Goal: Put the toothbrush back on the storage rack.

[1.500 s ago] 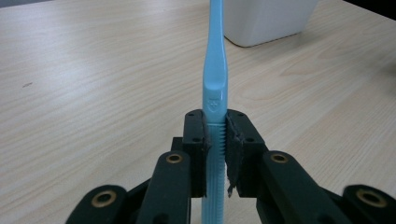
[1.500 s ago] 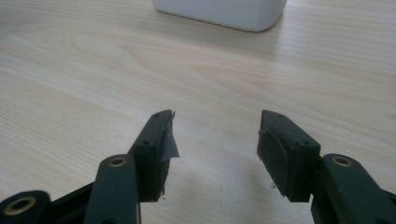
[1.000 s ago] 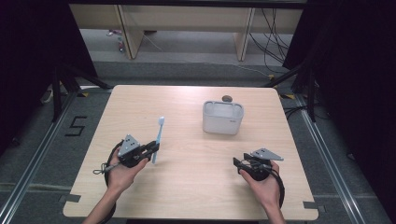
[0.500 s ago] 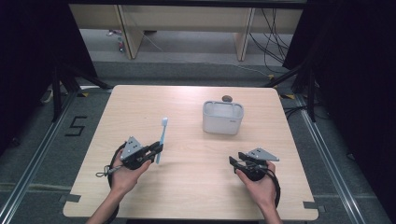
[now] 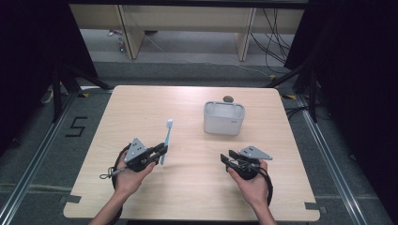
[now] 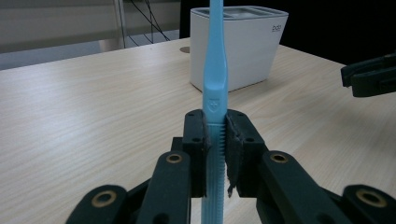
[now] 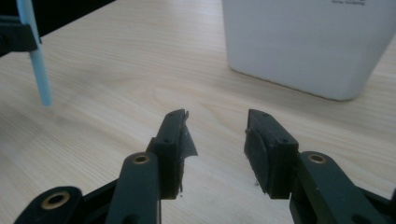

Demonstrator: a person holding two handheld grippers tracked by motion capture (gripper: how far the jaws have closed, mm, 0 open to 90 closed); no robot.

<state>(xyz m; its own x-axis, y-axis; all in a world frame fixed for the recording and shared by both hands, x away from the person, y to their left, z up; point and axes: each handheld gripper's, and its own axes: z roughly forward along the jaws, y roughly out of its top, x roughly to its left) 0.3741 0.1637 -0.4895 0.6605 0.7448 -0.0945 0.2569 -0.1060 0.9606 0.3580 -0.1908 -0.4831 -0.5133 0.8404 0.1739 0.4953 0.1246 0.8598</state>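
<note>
1. Toothbrush, light blue, clamped by its ribbed handle between the jaws of the left gripper; seen too in the high view, head pointing away from the person toward the far side of the table.
2. Lower end of the toothbrush handle near the tabletop in the right gripper view; touching or just above, cannot tell.
3. Left gripper held in the left hand over the near left part of the wooden table, grey three-cornered plate on top.
4. Right gripper empty, jaws apart with bare wood between them; held low in the right hand over the near right part of the table.
5. Right gripper in the high view pointing toward the left gripper, well apart from it.
6. White container with rounded corners standing upright on the far right half of the table, open at the top; small dark round object just behind it.
7. Same container ahead of the toothbrush in the left gripper view, apart from it, and just beyond the spread jaws in the right gripper view.
</note>
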